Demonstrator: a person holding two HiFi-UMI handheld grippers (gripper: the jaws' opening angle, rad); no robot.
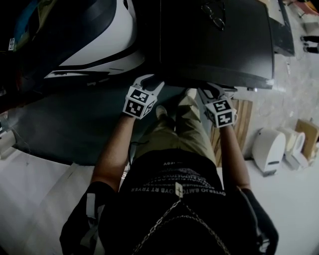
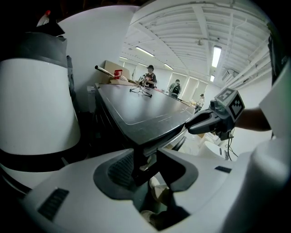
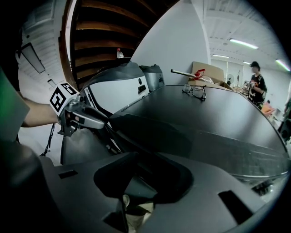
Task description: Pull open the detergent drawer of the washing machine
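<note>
Washing machine [image 1: 214, 40]: dark, flat-topped, directly ahead of both claws, its front edge at their tips.

White and grey rounded appliance [image 1: 99, 45]: beside the machine, outboard of the left gripper [image 1: 153, 82].

Person's trousers [image 1: 187, 129]: below and behind both claws, seen through the gaps under the jaws.

Left gripper: at the machine's near corner, on the appliance side. Jaws set narrow, with a dark front piece just under the top's corner filling the space between the pads and no gap showing on either side. This piece is taken as the detergent drawer [image 2: 142, 166]. Its outline is not clear, and how far out it stands cannot be told.

Right gripper [image 1: 218, 90]: further along the same front edge, well apart from the left claw, tips at the lip. Jaws close-set. The view along them is too dark to tell whether they bear on anything.

Spectacles [image 1: 213, 15]: on the machine top, well beyond both claws
</note>
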